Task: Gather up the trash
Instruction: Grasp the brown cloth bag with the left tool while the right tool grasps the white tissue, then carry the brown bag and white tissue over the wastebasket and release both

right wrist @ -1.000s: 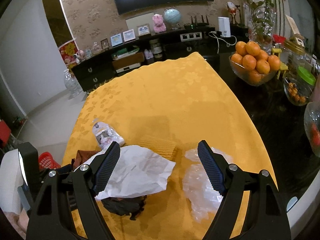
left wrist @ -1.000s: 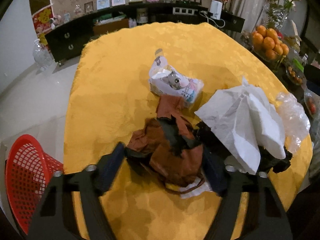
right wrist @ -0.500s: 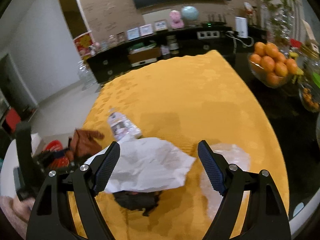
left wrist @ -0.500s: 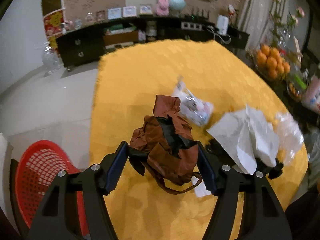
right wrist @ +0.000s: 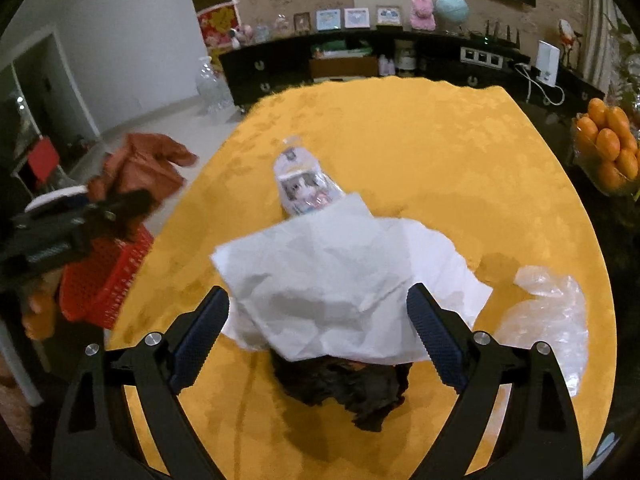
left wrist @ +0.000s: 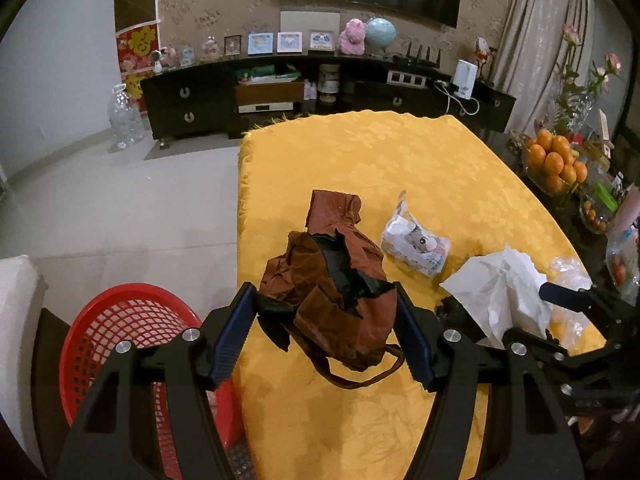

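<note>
My left gripper (left wrist: 324,332) is shut on a crumpled brown bag (left wrist: 332,292) and holds it above the left part of the yellow tablecloth (left wrist: 400,168). A red mesh basket (left wrist: 132,344) stands on the floor just left of it. In the right wrist view the brown bag (right wrist: 148,164) hangs over the red basket (right wrist: 104,276). My right gripper (right wrist: 318,336) hovers with its jaws opening around a white paper sheet (right wrist: 332,280) that covers a black crumpled wad (right wrist: 344,384). The pads do not press the paper.
A small printed tissue pack (right wrist: 304,188) lies beyond the paper, and a clear plastic wrapper (right wrist: 548,312) lies to its right. A bowl of oranges (left wrist: 554,164) and jars stand at the table's right edge. A dark cabinet (left wrist: 280,96) lines the far wall.
The left gripper lifted the brown bag off the table and carried it left toward the red basket. The right gripper dropped closer over the white paper and its jaws spread wider.
</note>
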